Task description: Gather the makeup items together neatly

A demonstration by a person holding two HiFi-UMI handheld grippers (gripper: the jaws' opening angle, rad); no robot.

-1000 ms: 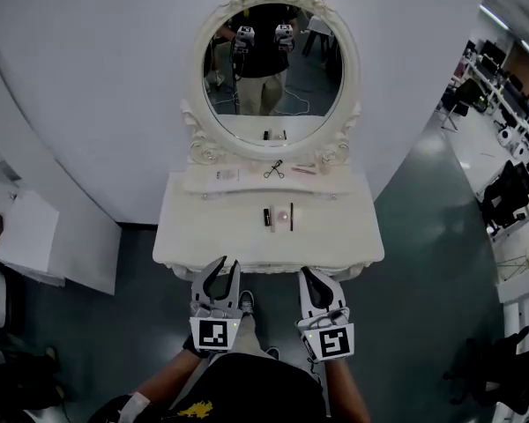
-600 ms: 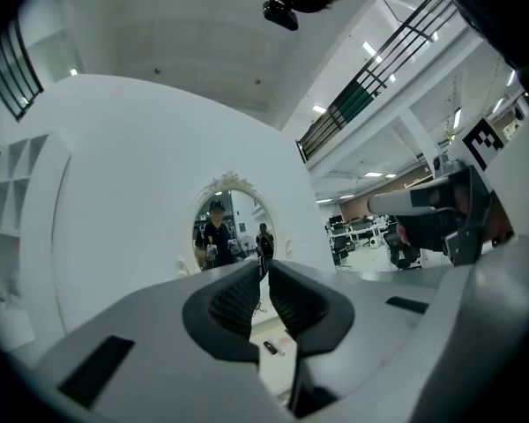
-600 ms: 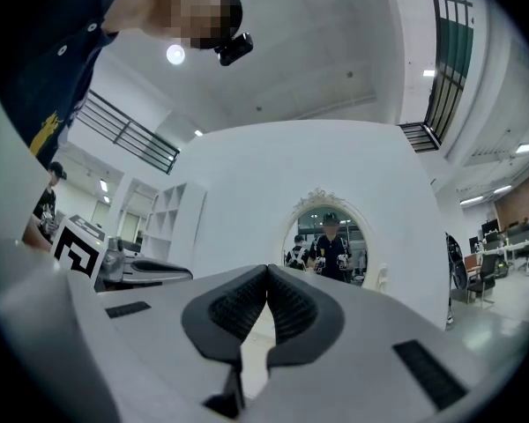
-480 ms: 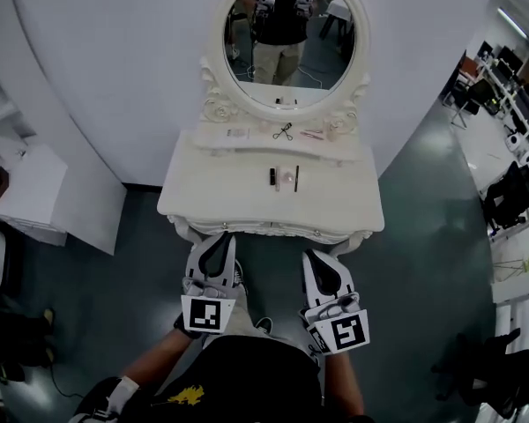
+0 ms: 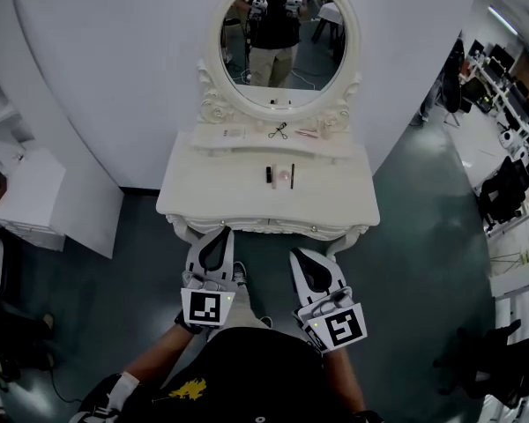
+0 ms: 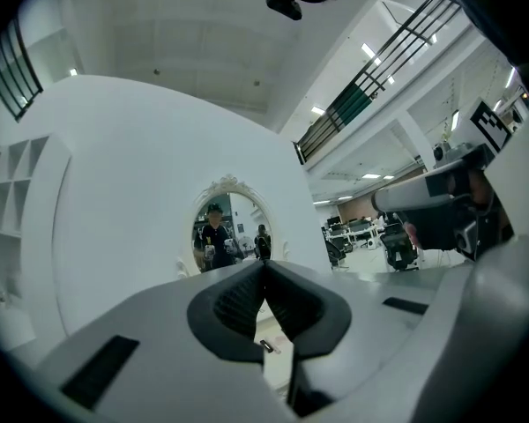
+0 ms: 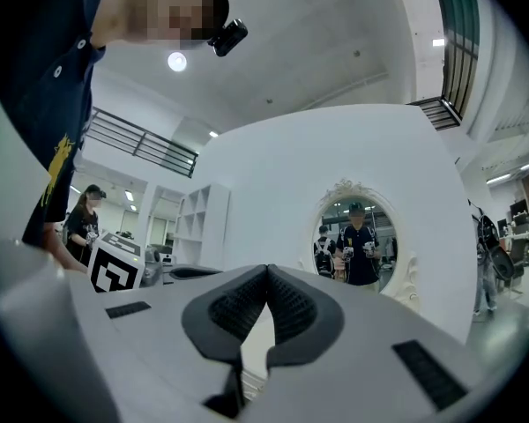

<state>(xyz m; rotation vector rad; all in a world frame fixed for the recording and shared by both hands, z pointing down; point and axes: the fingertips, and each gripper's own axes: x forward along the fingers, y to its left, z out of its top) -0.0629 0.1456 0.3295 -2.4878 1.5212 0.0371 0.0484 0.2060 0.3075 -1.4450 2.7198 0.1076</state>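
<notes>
A: What do we have, biggest first?

B: One white vanity table (image 5: pixel 212 203), straight ahead of us. One oval mirror (image 5: pixel 286 60) in a carved white frame stands on its far edge. One raised shelf (image 5: pixel 207 139) runs along the foot of the mirror.

A: Grippers?

B: Two, both on the near side, short of the table's near edge. The left gripper (image 5: pixel 223 230) and the right gripper (image 5: pixel 294 253) sit side by side and point toward the table. One marker cube each: left (image 5: pixel 204 307), right (image 5: pixel 339 328).

A: Jaws?

B: The left pair has just finished closing. The pads meet at the tip with nothing between them. The right pair is together too, also empty. Both gripper views confirm it.

A: Makeup count?

B: We count six, in two groups of three. Mid-table, in a tight row: one dark tube (image 5: pixel 269 175) on the left, one round pink compact (image 5: pixel 283 176) in the middle, one thin dark stick (image 5: pixel 293 175) on the right. They lie just beside each other. We can't tell whether they touch.

A: And the shelf?

B: Three more, spread apart. One flat white piece (image 5: pixel 234 133) lies left, one eyelash curler (image 5: pixel 278 131) centre, one pink piece (image 5: pixel 307 133) right. They are too small for us to identify further. Both grippers are well apart from every item.
</notes>
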